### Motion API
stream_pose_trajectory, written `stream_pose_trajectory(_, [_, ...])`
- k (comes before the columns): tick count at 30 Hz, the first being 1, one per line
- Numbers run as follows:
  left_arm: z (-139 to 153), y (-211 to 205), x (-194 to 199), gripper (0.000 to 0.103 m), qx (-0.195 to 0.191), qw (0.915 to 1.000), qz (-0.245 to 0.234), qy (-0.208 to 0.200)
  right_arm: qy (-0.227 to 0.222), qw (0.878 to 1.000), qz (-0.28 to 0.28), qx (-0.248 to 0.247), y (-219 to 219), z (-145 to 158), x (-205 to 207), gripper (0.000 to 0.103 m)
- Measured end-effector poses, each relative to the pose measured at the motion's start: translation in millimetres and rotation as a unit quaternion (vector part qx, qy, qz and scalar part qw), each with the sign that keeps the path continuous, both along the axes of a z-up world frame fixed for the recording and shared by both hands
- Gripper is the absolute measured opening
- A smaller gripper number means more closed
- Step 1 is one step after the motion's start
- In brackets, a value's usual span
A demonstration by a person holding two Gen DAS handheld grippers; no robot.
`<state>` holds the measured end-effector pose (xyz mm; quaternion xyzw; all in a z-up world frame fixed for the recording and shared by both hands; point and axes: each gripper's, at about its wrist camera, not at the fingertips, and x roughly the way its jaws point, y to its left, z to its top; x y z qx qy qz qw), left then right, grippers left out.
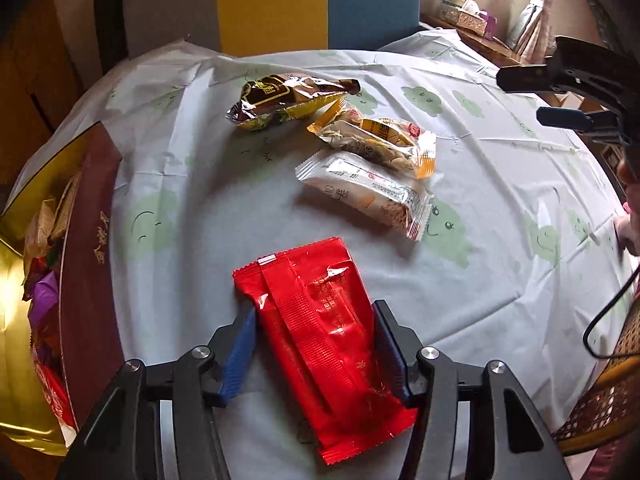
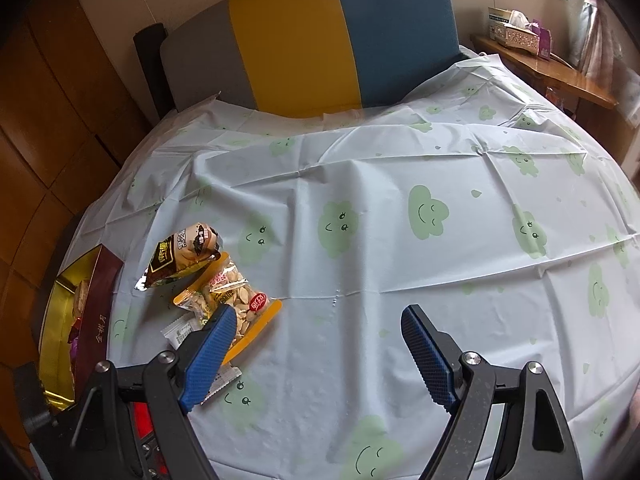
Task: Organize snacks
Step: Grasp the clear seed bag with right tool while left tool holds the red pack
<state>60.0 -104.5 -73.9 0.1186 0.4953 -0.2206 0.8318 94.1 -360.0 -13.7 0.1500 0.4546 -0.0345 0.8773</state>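
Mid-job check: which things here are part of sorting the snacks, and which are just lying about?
Part of the job:
- red packet, between the left gripper fingers
- brown packet
- orange-edged seed packet
- white packet
- gold-lined box, already holding snacks
- right gripper, open, empty

Lying about:
- tissue box on the wooden shelf
- tablecloth

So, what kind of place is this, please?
Probably a room in a home, perhaps a bedroom or dining corner. A cloud-print tablecloth covers the table, a padded yellow and blue headboard or chair back stands behind it, and a tissue box sits on a wooden shelf by the curtained window.
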Motion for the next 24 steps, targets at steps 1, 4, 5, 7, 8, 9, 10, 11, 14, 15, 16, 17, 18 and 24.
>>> stream_pose_trajectory(1, [-2.0, -1.9, -0.4, 0.057, -0.003, 0.9999, -0.005, -0.009, 0.003, 1.000, 0.005, 0.001, 1.9, -1.7, 0.3, 0.085])
stream_pose_trajectory(4, [-2.0, 5.0, -4.2, 0.057, -0.018, 0.9996, -0.008, -0.018, 0.009, 1.000, 0.027, -0.002, 11.6, -6.3, 1.8, 0.085])
stream_pose_trajectory(5, [-2.7, 5.3, -3.9, 0.057, -0.021, 0.9996, -0.007, -0.019, 0.011, 0.999, 0.036, -0.004, 15.8, -7.7, 2.3, 0.084])
stream_pose_trajectory(7, [-5.1, 1.0, -1.8, 0.057, -0.025, 0.9994, -0.005, -0.023, 0.012, 0.998, 0.055, -0.001, 24.3, -10.5, 3.0, 0.084])
stream_pose_trajectory(8, [-6.0, -1.0, -1.2, 0.057, -0.026, 0.9993, -0.006, -0.026, 0.013, 0.998, 0.064, 0.001, 28.9, -11.9, 3.6, 0.084])
stream_pose_trajectory(9, [-6.0, -0.4, -1.8, 0.058, -0.028, 0.9992, -0.006, -0.028, 0.014, 0.997, 0.074, 0.002, 33.8, -13.3, 4.1, 0.083])
stream_pose_trajectory(10, [-6.1, 0.7, -1.8, 0.057, -0.032, 0.9991, -0.006, -0.028, 0.015, 0.996, 0.083, 0.000, 38.6, -14.7, 4.8, 0.083])
stream_pose_trajectory(11, [-6.2, 1.8, -1.4, 0.057, -0.036, 0.9989, -0.005, -0.028, 0.017, 0.996, 0.093, -0.002, 43.2, -16.2, 5.6, 0.082])
stream_pose_trajectory(14, [-6.4, 4.4, -1.1, 0.057, -0.043, 0.9987, -0.008, -0.027, 0.026, 0.993, 0.117, -0.003, 55.0, -19.7, 10.0, 0.079])
stream_pose_trajectory(15, [-5.8, 5.1, -2.7, 0.057, -0.045, 0.9986, -0.008, -0.027, 0.029, 0.992, 0.123, -0.006, 59.1, -20.1, 12.9, 0.079])
stream_pose_trajectory(16, [-5.8, 5.5, -2.5, 0.057, -0.047, 0.9985, -0.008, -0.027, 0.030, 0.991, 0.132, -0.008, 63.7, -19.8, 16.6, 0.079])
stream_pose_trajectory(17, [-5.9, 6.0, -2.2, 0.057, -0.049, 0.9984, -0.008, -0.026, 0.032, 0.989, 0.142, -0.011, 68.4, -19.7, 21.3, 0.079])
stream_pose_trajectory(18, [-6.0, 5.8, -1.6, 0.057, -0.051, 0.9983, -0.007, -0.026, 0.034, 0.988, 0.152, -0.018, 74.1, -19.8, 27.1, 0.079])
stream_pose_trajectory(24, [-6.9, 7.2, -1.1, 0.058, -0.058, 0.9980, -0.005, -0.026, 0.075, 0.976, 0.199, -0.055, 99.8, -41.1, 73.4, 0.079])
